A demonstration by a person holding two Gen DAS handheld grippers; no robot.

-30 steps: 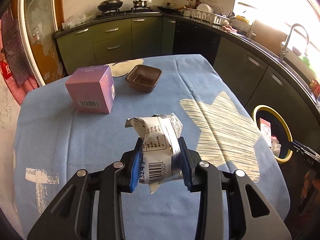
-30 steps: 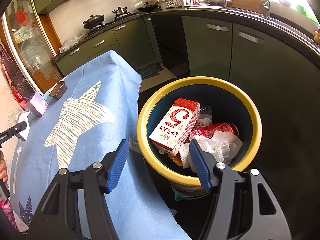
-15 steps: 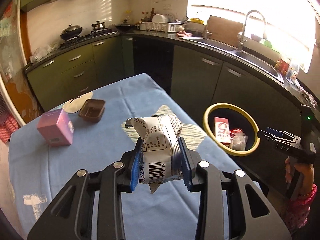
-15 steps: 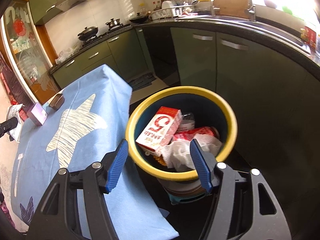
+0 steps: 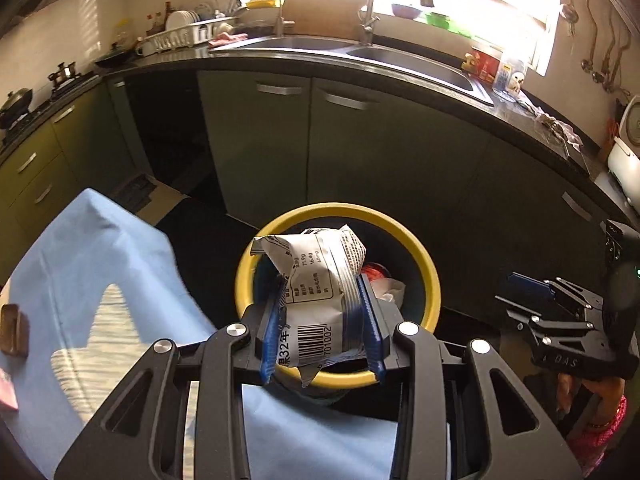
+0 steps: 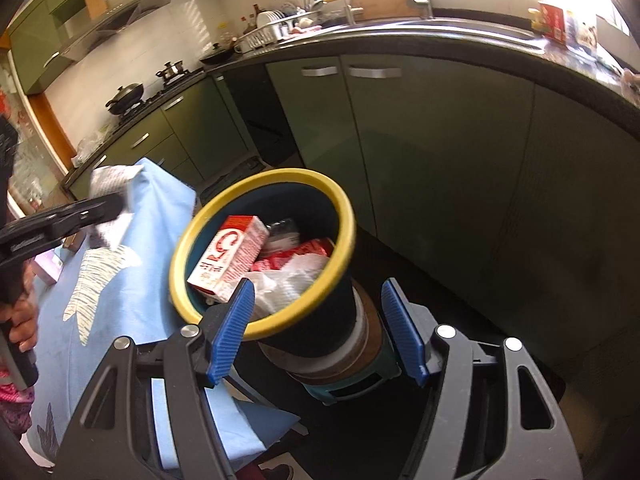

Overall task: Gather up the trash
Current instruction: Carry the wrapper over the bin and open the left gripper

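My left gripper (image 5: 322, 326) is shut on a crumpled white snack wrapper (image 5: 316, 284) with a barcode and holds it in front of the yellow-rimmed trash bin (image 5: 416, 256). In the right wrist view the bin (image 6: 344, 216) holds a red and white carton (image 6: 228, 256), a red packet and white tissue. My right gripper (image 6: 320, 332) is open and empty, close to the bin's near side. The left gripper (image 6: 72, 216) with the wrapper (image 6: 110, 180) shows at the left of that view, over the table.
A table with a blue cloth (image 5: 100, 280) stands left of the bin. A brown tray (image 5: 14, 330) lies at its left edge. Dark green kitchen cabinets (image 5: 360, 152) and a sink counter curve behind the bin. My right gripper (image 5: 560, 320) shows at the right.
My left gripper has swung right with the wrapper, from over the table towards the bin. My right gripper has drawn back and lower beside the bin and stays open.
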